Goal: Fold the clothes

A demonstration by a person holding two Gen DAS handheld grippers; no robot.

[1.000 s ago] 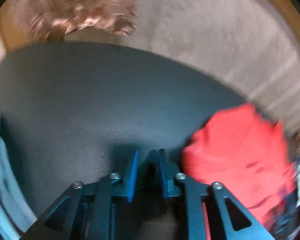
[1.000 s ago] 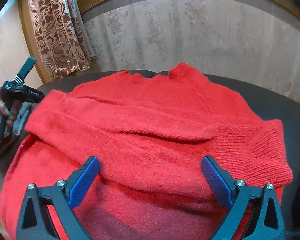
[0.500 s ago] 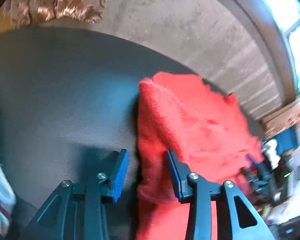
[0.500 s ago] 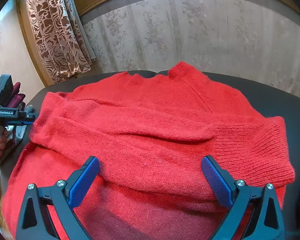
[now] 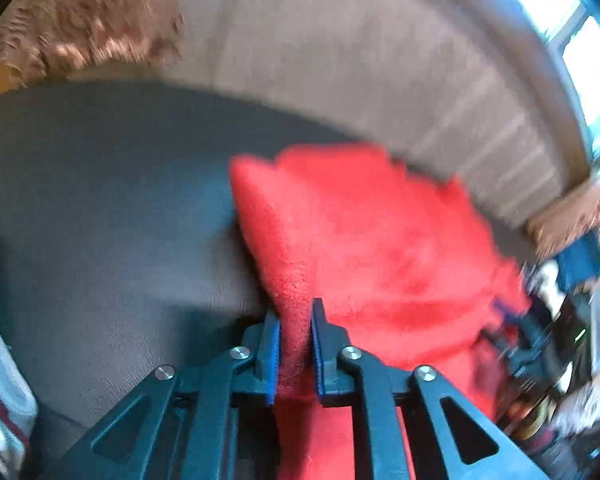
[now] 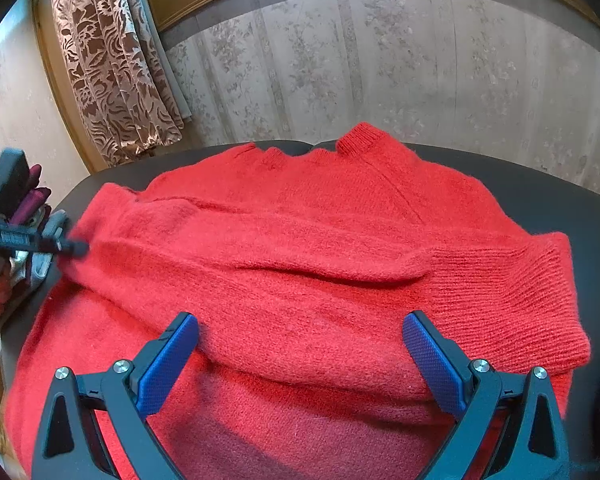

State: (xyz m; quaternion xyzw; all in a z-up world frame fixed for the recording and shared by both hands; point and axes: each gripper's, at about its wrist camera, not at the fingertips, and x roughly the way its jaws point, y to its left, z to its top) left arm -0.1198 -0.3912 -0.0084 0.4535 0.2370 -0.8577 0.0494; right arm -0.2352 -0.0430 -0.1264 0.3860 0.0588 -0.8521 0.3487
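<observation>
We see the fuzzy red knitted sweater (image 6: 320,264) lying spread over the dark grey leather-textured table (image 6: 560,208), its ribbed neck toward the wall and a long sleeve folded across the body, ending in a ribbed cuff at the right. At the sweater's left edge, our left gripper (image 5: 294,340) has its jaws clenched on a fold of the red knit, which stands pinched between the blue pads (image 5: 271,354); this view is blurred. In the right wrist view the same gripper (image 6: 66,246) shows at the sweater's left shoulder. Our right gripper (image 6: 300,364) hangs over the lower part of the garment with its jaws spread wide and nothing between them. Behind the table stands a pale floral-patterned wall (image 6: 380,60), and a brown patterned curtain (image 6: 108,64) hangs at the left.
</observation>
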